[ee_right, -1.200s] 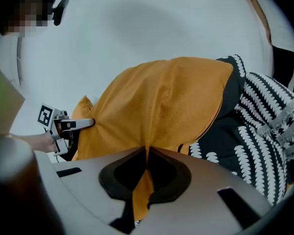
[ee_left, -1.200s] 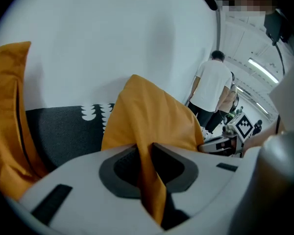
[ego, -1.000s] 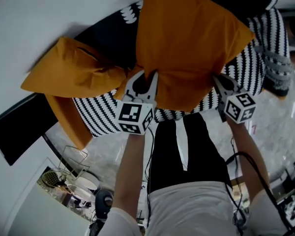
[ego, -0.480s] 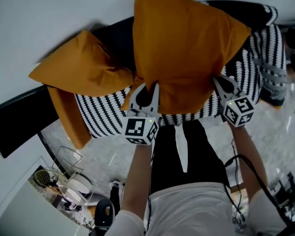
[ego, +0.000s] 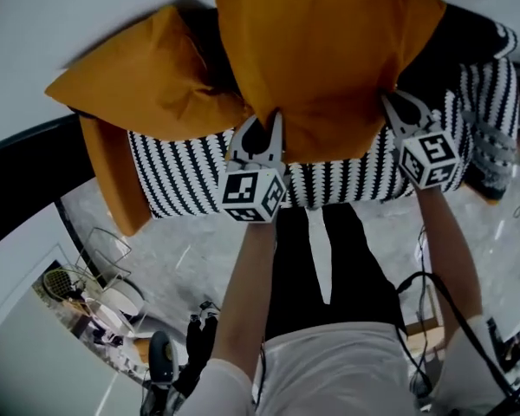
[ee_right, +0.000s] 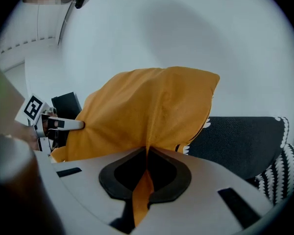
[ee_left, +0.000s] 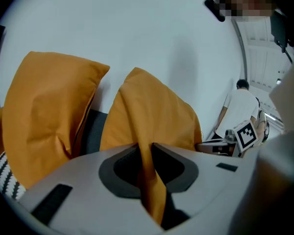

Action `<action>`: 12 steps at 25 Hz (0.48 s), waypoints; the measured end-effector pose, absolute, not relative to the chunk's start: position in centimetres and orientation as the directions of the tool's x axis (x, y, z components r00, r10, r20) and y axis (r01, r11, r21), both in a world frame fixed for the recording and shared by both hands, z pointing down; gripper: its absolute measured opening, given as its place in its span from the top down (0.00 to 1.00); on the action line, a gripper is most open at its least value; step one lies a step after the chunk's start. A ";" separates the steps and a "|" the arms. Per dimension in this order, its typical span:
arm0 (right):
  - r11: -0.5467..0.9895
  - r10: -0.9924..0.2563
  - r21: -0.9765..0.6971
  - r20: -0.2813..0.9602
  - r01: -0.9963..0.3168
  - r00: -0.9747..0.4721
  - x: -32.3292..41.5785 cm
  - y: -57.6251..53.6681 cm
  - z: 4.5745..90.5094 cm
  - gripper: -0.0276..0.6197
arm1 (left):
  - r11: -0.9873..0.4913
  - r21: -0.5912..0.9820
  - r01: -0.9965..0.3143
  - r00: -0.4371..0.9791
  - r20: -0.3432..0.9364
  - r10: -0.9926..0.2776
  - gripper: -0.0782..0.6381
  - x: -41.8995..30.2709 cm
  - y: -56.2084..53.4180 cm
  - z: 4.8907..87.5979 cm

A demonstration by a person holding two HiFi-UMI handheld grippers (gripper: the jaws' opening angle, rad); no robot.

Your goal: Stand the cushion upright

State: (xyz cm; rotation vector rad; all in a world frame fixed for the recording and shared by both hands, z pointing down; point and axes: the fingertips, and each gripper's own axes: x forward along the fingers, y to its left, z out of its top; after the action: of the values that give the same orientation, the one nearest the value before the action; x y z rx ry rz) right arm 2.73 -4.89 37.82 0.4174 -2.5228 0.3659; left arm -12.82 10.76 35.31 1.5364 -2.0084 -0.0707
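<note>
The large mustard-orange fabric cushion (ego: 321, 59) is in the lifting step. It hangs at 12 o'clock in the head view, clear of the seat along its lower edge and leaning toward the plain white wall (ego: 52, 16). The left gripper (ego: 258, 126) has the cushion's 7 o'clock corner, and its fingers (ee_left: 118, 168) are narrowed onto a pinched fold of orange cloth. The right gripper (ego: 392, 104) has the 5 o'clock corner, with its fingers (ee_right: 169, 173) pressed right together on a thin flap of the same cloth.

By my reading, the cushion is raised but not yet set down. The next move calls for lowering its bottom edge onto the seat, with the back against the wall or backrest, and both corners should be kept level so it does not flop forward on release.

The seat is a sofa under a black-and-white striped knitted throw (ego: 191, 176). At 9 o'clock of the held cushion lies a 2nd, slumped mustard-orange cushion (ego: 147, 85), and a black textured cushion (ee_right: 235, 136) sits at its 3 o'clock. Below is a grey marbled floor (ego: 191, 258), with a wire rack (ego: 104, 250) at 8 o'clock.
</note>
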 end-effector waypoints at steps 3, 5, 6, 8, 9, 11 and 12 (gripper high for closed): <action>0.918 -0.212 -0.159 0.578 -0.363 -0.788 2.7 -5.6 39.4 0.90 | 0.336 0.405 -0.850 -0.133 0.452 -0.882 0.79 -12.8 10.2 37.3; 0.921 -0.204 -0.156 0.586 -0.356 -0.784 1.4 -5.9 41.0 0.90 | 0.347 0.410 -0.844 -0.130 0.470 -0.873 0.79 -13.9 10.1 39.3; 0.923 -0.203 -0.153 0.587 -0.354 -0.784 0.8 -6.1 41.5 0.90 | 0.352 0.411 -0.841 -0.130 0.479 -0.868 0.79 -14.3 10.1 40.2; 0.923 -0.209 -0.147 0.586 -0.356 -0.783 0.3 -6.5 42.0 0.90 | 0.359 0.411 -0.838 -0.122 0.500 -0.857 0.79 -14.4 10.1 41.5; 0.923 -0.211 -0.145 0.585 -0.357 -0.783 0.1 -6.8 42.1 0.90 | 0.360 0.410 -0.838 -0.114 0.514 -0.850 0.79 -14.3 10.0 42.2; 0.925 -0.209 -0.140 0.590 -0.354 -0.780 -0.3 -7.1 42.5 0.90 | 0.365 0.408 -0.837 -0.096 0.547 -0.832 0.79 -14.2 10.0 43.7; 0.927 -0.205 -0.136 0.596 -0.349 -0.777 -0.6 -7.2 42.8 0.90 | 0.372 0.411 -0.832 -0.088 0.565 -0.820 0.78 -14.3 10.1 44.5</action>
State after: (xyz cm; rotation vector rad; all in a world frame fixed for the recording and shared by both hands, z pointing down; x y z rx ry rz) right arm -0.62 -7.24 42.83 0.3928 -2.4822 0.3187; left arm -14.34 10.09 44.54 1.4324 -1.8856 0.0207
